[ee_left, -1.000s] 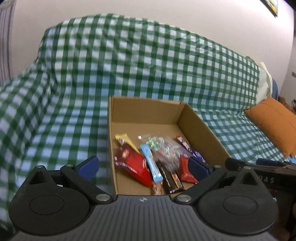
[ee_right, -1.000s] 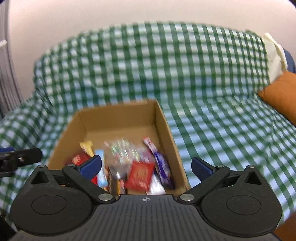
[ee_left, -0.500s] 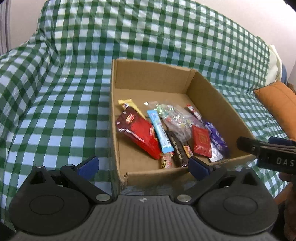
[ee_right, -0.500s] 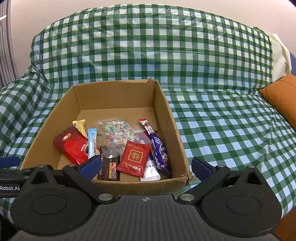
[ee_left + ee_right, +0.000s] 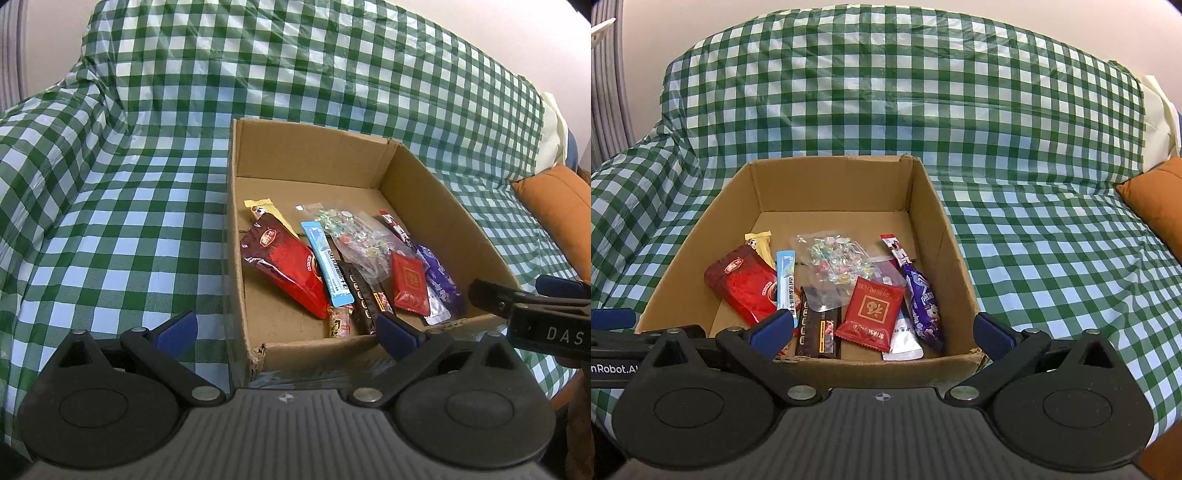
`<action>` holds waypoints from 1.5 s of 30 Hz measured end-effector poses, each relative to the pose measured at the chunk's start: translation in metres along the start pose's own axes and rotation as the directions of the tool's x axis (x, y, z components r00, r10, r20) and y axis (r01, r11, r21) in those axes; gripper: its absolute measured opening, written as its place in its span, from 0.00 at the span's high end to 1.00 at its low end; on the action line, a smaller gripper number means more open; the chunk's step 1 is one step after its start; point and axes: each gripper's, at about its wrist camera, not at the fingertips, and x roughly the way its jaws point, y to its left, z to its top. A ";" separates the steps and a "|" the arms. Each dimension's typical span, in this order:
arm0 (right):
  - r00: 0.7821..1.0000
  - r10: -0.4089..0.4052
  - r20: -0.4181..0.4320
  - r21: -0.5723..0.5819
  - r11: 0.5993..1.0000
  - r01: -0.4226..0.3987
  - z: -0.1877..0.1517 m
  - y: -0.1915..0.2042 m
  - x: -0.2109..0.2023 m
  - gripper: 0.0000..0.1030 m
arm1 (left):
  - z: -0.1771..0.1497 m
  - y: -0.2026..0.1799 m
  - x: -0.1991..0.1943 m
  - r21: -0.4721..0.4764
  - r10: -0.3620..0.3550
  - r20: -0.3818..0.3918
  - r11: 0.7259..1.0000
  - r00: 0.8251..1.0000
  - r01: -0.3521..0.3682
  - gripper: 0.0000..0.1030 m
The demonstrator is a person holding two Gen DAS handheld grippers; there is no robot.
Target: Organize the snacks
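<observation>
An open cardboard box point(image 5: 306, 162) point(image 5: 831, 184) rests on a green-checked cover and holds several snack packets. Among them are a large red pouch point(image 5: 284, 269) point(image 5: 746, 284), a light blue stick point(image 5: 328, 266), a clear bag of candies point(image 5: 838, 266), a small red packet point(image 5: 873, 314), a purple wrapper point(image 5: 923, 306) and a dark bar point(image 5: 816, 332). My left gripper point(image 5: 286, 328) is open, straddling the box's near left corner. Over the near wall hovers my right gripper point(image 5: 882, 328), open and empty. The right gripper's body point(image 5: 535, 314) shows at the left view's right edge.
The checked cover point(image 5: 1052, 258) drapes a sofa seat and backrest all around the box. An orange cushion point(image 5: 1156, 199) lies at the far right, with a pale cushion point(image 5: 1160, 110) behind it. Grey curtain folds point(image 5: 605, 92) hang at the left edge.
Both views have dropped and tilted downward toward the box, so its inside and near wall now show fully. The packets lie where they were. Both grippers stay open.
</observation>
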 end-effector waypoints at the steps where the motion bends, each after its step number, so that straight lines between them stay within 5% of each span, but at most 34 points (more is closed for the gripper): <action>1: 1.000 0.000 -0.002 -0.001 1.000 0.000 0.000 0.000 0.000 0.00 | 0.000 0.000 0.000 0.001 -0.001 0.000 1.000 1.000 0.001 0.00; 45: 1.000 0.005 0.014 -0.025 1.000 -0.004 0.001 0.001 0.000 0.00 | 0.001 -0.006 -0.001 0.016 -0.024 0.015 1.000 1.000 0.024 0.00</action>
